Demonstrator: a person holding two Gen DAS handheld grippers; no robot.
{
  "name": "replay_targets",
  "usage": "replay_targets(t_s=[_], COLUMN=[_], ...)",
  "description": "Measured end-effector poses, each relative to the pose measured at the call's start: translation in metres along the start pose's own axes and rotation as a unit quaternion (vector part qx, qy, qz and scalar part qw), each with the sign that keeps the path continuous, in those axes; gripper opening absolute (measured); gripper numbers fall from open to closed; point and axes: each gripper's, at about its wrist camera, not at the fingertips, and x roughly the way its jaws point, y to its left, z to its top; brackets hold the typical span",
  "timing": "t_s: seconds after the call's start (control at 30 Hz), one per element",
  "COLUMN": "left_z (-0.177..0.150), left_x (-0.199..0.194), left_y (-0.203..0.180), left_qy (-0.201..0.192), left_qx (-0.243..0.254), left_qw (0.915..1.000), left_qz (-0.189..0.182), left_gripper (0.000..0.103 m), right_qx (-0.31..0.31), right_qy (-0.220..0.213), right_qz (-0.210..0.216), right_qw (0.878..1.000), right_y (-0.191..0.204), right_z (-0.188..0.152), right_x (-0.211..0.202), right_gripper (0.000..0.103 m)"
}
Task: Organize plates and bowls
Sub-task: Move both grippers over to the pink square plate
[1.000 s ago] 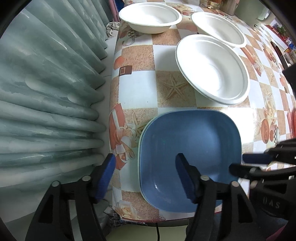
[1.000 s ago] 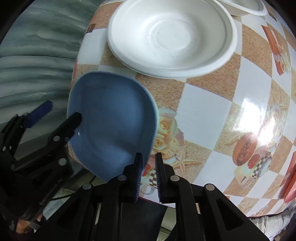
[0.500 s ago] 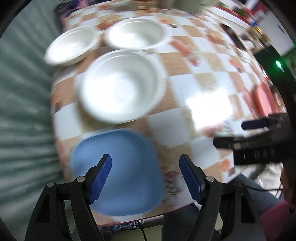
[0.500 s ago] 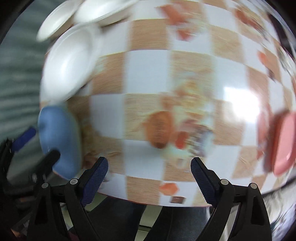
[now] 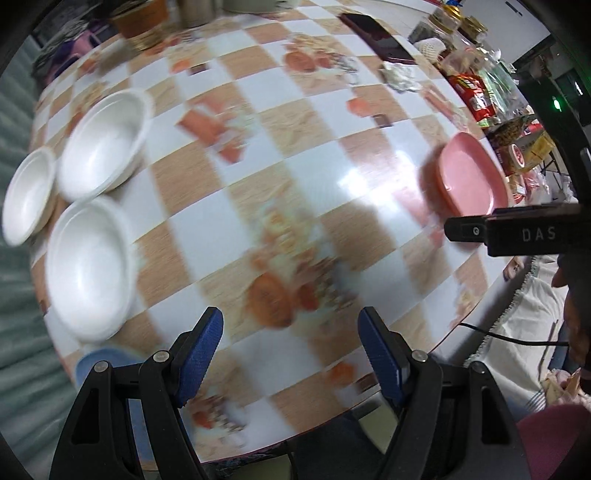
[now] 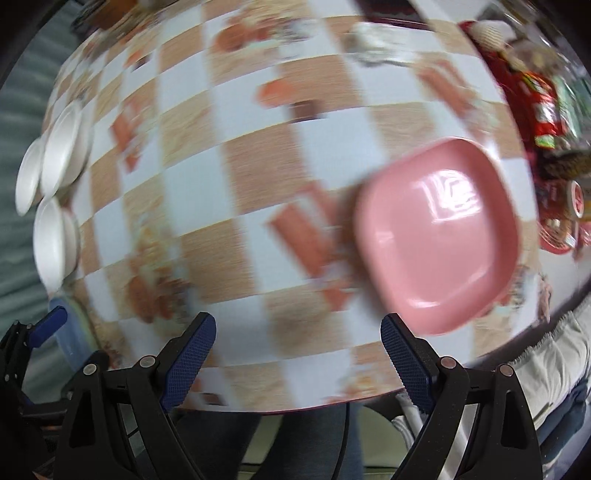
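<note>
Both views are motion-blurred. My right gripper [image 6: 297, 354] is open and empty above the table's near edge. A pink square plate [image 6: 439, 232] lies just ahead and right of it; it also shows in the left wrist view [image 5: 467, 173]. My left gripper [image 5: 291, 347] is open and empty over the checkered tablecloth [image 5: 280, 173]. Three white bowls [image 5: 90, 258] [image 5: 105, 142] [image 5: 26, 192] sit at the left. A blue plate [image 5: 107, 360] lies behind my left gripper's left finger, at the table's near-left corner. The right gripper's side [image 5: 517, 229] shows at the right.
Jars, snack packets and a dark phone [image 5: 380, 40] crowd the table's far right. A brown basket [image 5: 138, 22] stands at the back. A green curtain [image 5: 14, 332] hangs at the left. A white cloth [image 6: 554, 354] lies off the table's right edge.
My right gripper has let go of the blue plate and opened. Both grippers have swung right, from the blue plate toward the pink plate.
</note>
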Motion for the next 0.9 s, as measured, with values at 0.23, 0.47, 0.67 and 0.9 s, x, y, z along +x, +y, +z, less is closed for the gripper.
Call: replay_targets(t_s=[0.23,0.47,0.67,0.9], left_z=[0.048,0.084,0.105,0.116], left_x=[0.034,0.057,0.078,0.088], left_y=[-0.061,-0.103,-0.127,-0.144], left_qy=[0.03,0.045,0.055,0.028], left_qx=[-0.008,-0.025,-0.051,-0.049], left_qw=[0.9995,0.9983,0.9966,0.9983], left_qz=[-0.011,-0.025,-0.033,-0.014], left_gripper=[0.079,0.079,0.079,0.079], right_qx=[0.04,0.027,-0.041,-0.102], right_qy=[0.0,-0.014,-0.045,-0.063], right_qz=[-0.021,-0.044,-0.084,-0.074], right_qw=[0.999,0.999,0.995,0.99], right_y=[-0.078,-0.137,-0.157,-0.157], right_z=[0.013,0.035,0.058,0.072], right_x=[0.009,0.011,0.011,0.021], right_gripper=[0.092,0.092,0.092,0.092])
